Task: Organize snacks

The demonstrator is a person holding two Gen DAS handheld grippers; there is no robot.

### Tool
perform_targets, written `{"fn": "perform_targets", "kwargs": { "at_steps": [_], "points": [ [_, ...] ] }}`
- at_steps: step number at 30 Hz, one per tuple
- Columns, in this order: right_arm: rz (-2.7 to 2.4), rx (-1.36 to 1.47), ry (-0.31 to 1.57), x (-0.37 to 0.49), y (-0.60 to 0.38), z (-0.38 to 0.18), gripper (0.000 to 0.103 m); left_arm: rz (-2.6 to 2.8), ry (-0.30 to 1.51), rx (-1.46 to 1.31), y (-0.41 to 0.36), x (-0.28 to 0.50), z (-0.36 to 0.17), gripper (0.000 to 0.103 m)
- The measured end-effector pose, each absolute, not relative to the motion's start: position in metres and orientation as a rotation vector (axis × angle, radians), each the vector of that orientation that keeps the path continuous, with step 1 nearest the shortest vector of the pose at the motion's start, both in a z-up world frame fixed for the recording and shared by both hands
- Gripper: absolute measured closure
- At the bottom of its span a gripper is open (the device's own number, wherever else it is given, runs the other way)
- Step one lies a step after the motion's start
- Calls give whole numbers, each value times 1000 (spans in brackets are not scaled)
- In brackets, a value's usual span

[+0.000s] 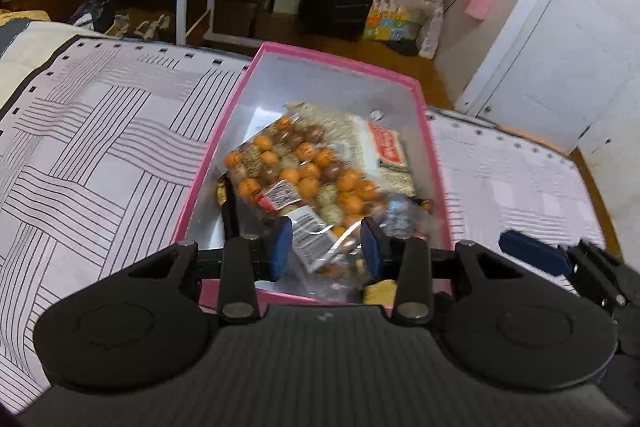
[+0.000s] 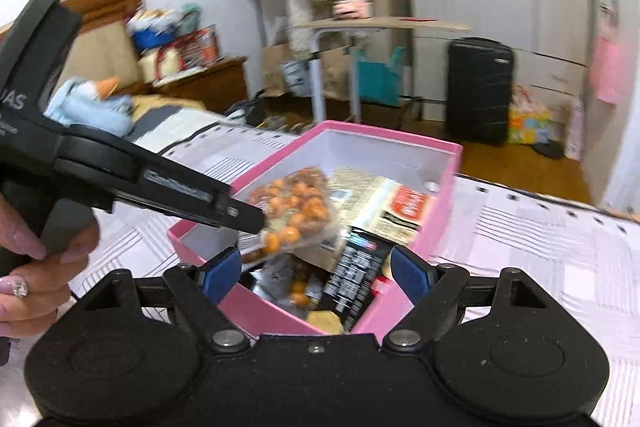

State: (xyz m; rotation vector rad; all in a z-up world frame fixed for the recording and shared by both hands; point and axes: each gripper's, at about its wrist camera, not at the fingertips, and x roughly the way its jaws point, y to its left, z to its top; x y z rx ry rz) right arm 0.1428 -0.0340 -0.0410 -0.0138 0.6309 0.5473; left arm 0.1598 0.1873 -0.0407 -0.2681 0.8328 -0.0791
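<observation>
Over pink box (image 1: 434, 163) — left hand-held gripper (image 1: 326, 247) pinches snack bag (image 1: 300, 171); right hand-held gripper (image 2: 316, 273) gapes, empty, at near rim.

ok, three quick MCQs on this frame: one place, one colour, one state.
1. Where is the bag of orange snack balls?
A. flat on the bedspread
B. lifted over the pink box
C. on the floor

2. What colour is the box outside?
A. pink
B. green
C. black

3. What state is the right gripper in?
A. shut on the bag
B. open, holding nothing
C. shut on the box wall

B: the left gripper pinches the bag's end, the bag hanging above the box.
A: its rim and walls are pink.
B: the blue pads stand wide apart, with nothing between them.
</observation>
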Motion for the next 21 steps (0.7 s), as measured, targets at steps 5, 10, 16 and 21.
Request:
{"fn": "perform_targets", "kwargs": {
  "at_steps": [5,10,16,21],
  "points": [
    [466,32,607,126,-63,-20,17,-120,814,-241,173,139,-23,62],
    [419,60,580,111,-84,2,17,-131,823,-188,157,125,-12,60],
    [352,75,552,94,-105,21,17,-140,800,-128,138,104,2,53],
    [287,77,565,84,-121,26,16,-191,774,-86,122,85,15,46]
  ]
}}
